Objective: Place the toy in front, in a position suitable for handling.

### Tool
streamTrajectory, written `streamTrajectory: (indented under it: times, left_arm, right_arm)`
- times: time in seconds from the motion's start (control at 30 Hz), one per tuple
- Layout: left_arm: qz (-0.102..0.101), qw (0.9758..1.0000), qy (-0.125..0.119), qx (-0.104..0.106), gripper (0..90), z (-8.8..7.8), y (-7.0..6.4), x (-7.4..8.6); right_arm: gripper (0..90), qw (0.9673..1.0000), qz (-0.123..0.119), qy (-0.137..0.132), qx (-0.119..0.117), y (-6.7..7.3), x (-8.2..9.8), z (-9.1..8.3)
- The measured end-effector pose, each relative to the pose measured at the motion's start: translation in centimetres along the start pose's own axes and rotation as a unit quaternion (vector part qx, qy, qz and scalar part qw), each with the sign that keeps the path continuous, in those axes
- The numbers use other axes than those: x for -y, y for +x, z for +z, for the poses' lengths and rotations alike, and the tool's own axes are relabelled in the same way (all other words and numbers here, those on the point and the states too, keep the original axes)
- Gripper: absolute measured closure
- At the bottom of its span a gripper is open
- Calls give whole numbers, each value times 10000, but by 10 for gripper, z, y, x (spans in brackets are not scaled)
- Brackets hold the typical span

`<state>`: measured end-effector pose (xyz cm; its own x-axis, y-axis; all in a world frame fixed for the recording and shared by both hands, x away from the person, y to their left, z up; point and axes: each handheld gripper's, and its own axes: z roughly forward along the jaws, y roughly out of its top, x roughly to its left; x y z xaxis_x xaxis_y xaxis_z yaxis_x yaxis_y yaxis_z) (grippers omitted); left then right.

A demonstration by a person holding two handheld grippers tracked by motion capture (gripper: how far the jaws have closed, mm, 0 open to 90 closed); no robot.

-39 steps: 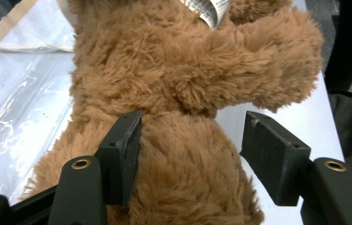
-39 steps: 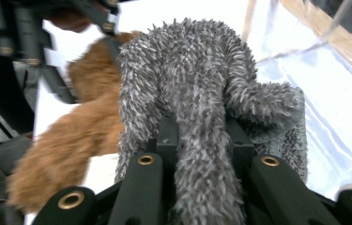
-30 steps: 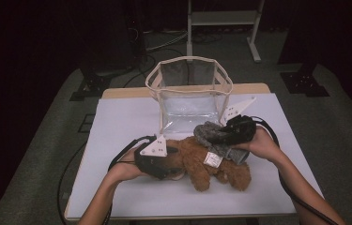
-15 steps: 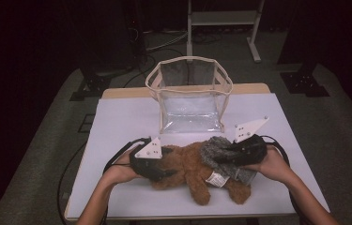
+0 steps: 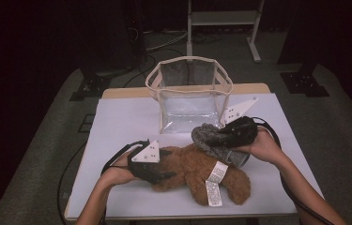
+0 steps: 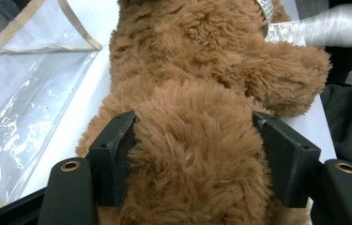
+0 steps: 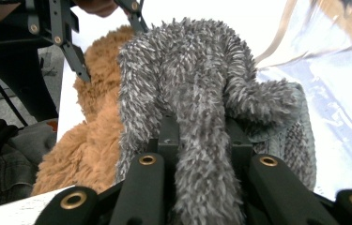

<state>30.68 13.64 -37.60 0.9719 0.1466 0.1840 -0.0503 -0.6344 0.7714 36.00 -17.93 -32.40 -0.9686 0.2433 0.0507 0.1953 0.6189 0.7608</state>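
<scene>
A brown teddy bear (image 5: pixel 192 171) lies on the white table (image 5: pixel 122 122), two white tags on its side. My left gripper (image 5: pixel 162 171) is shut on the bear's left end; in the left gripper view the pads (image 6: pixel 117 140) press into the fur of the bear (image 6: pixel 197 84) from both sides. My right gripper (image 5: pixel 227 136) is shut on a grey fuzzy knitted piece (image 5: pixel 209 138), held just above the bear's right half. Seen from the right gripper (image 7: pixel 197 136), the grey piece (image 7: pixel 187 70) drapes over the jaws and hides their tips, with the bear (image 7: pixel 94 126) behind it.
A clear plastic bag with beige trim (image 5: pixel 190 101) stands open just beyond the bear, close to my right gripper. Cables trail from both grippers over the table. The table's front edge runs just below the bear. A metal stand (image 5: pixel 220 18) sits on the floor behind.
My right gripper, still holding the grey piece, dipped toward the front edge half a second ago and has come back up toward the bag. My left gripper has stayed on the bear.
</scene>
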Motion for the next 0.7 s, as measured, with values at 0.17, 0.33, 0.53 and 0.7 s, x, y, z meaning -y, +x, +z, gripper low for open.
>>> streamTrajectory:
  times: [0.17,0.33,0.53,0.7]
  left_arm:
    - [-74,9999,-22,-141,334,2,5,-3]
    - [-144,9997,-56,-180,325,3,7,-7]
    - [-190,9996,-53,-224,317,4,9,-7]
    - [-197,9993,-6,-305,310,6,13,-8]
  right_arm:
    - [738,9999,116,-44,-77,8,15,6]
    - [740,9997,141,-204,54,18,30,5]
    - [742,9992,183,-332,94,25,41,0]
    - [742,9987,235,-431,134,28,47,0]
